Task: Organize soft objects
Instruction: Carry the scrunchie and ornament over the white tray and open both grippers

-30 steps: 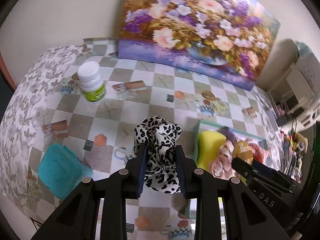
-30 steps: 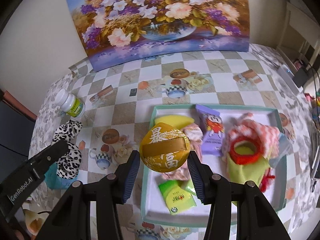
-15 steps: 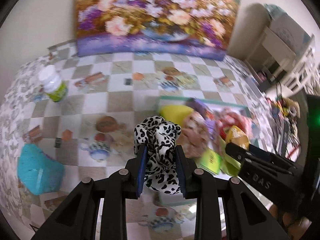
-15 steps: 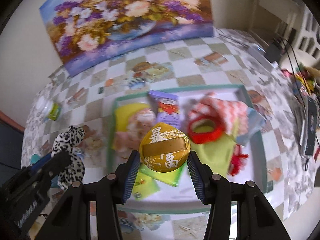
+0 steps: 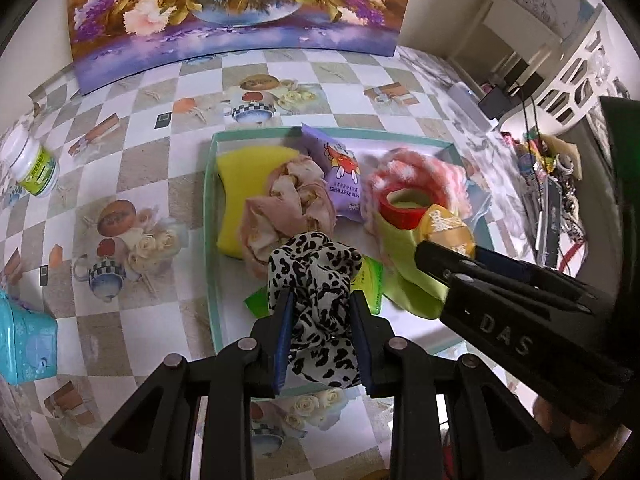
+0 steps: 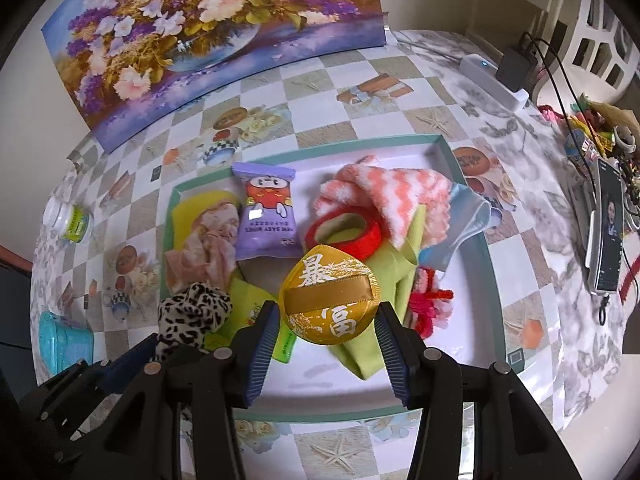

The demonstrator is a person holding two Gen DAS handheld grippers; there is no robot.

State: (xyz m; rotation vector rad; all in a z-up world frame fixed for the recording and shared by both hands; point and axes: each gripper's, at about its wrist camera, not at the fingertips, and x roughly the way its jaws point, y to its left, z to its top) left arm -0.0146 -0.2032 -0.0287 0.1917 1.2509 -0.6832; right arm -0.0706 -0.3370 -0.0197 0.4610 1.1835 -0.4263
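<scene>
My left gripper is shut on a black-and-white leopard scrunchie and holds it above the near left part of the teal-rimmed tray. My right gripper is shut on a round gold pad with white characters, above the tray's middle. The tray holds a yellow sponge, a beige scrunchie, a purple wipes pack, a red tape roll, a pink-and-white cloth, a green cloth and green sachets.
A white-capped green bottle stands at the left on the checkered tablecloth. A turquoise pack lies at the near left. A flower painting leans on the back wall. Cables, a phone and clutter lie at the right.
Both grippers have moved right and forward over the tray with their loads. The left one came from over the bare tablecloth; the bottle and turquoise pack now lie far left.
</scene>
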